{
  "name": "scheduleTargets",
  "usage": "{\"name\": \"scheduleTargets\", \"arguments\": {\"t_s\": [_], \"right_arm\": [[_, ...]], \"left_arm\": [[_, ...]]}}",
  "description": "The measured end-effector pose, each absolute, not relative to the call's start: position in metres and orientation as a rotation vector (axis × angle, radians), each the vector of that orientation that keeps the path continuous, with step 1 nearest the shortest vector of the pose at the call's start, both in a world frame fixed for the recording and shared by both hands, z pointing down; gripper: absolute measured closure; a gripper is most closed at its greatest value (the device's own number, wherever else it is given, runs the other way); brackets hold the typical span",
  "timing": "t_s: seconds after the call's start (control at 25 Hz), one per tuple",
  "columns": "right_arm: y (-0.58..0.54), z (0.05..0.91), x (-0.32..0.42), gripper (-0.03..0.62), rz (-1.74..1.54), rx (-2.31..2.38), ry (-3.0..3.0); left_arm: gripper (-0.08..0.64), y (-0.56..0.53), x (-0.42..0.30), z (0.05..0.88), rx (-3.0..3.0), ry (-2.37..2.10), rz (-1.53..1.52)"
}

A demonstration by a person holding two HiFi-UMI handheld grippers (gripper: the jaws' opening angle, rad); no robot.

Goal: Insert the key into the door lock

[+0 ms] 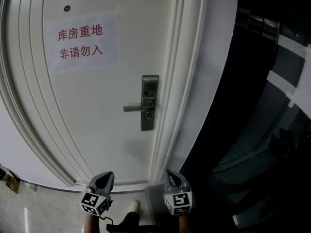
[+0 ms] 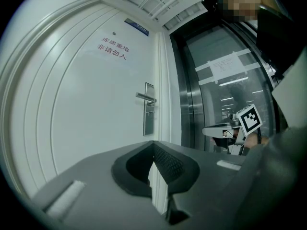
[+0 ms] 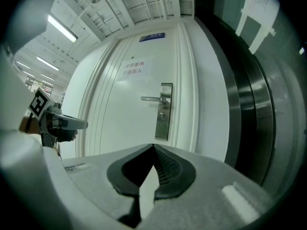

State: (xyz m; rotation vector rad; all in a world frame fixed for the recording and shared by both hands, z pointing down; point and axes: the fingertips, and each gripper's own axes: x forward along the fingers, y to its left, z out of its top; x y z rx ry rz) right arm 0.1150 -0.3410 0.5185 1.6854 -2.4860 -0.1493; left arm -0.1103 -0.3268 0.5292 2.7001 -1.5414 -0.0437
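Facing a shut white door (image 1: 97, 130); both claws are held low and level, pointing at it, well apart from it.

Lock (image 1: 149, 102): upright steel plate near the door's right edge, long axis vertical. Lever (image 1: 136, 108) runs off it to the left. Keyhole (image 3: 163, 114) sits just below the lever, on the plate.

Left claw (image 1: 108, 174): jaws together at the tips, nothing between them in its own view. Right claw (image 1: 169, 172): jaws likewise together, nothing between them.

Key: not seen in any view. Neither claw shows one, and the keyhole is too small to tell whether something already sits in it. The scene fits a key already in the lock as well as a key kept somewhere out of view.

Governing relation: the lock lies ahead of and above both claws. In the head view it falls between them, closer to the right claw's line than to the left's. In the right gripper view the plate stands just right of the tips' centre line. Judgement: the right claw is the nearer one; the keyhole faces straight out from the door, along the line both claws point.

Sign (image 1: 82, 41) on the door, upper left of the lock, plays no part.
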Motion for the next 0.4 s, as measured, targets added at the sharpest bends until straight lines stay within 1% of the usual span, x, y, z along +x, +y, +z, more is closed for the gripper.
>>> {"name": "scheduleTargets", "arguments": {"t_s": [0.4], "right_arm": [[-0.3389, 0.5186, 0.1153, 0.594, -0.144, 1.678, -2.499]], "left_arm": [[0.557, -0.3250, -0.1088, 0.5289, 2.699, -1.542, -0.042]]}}
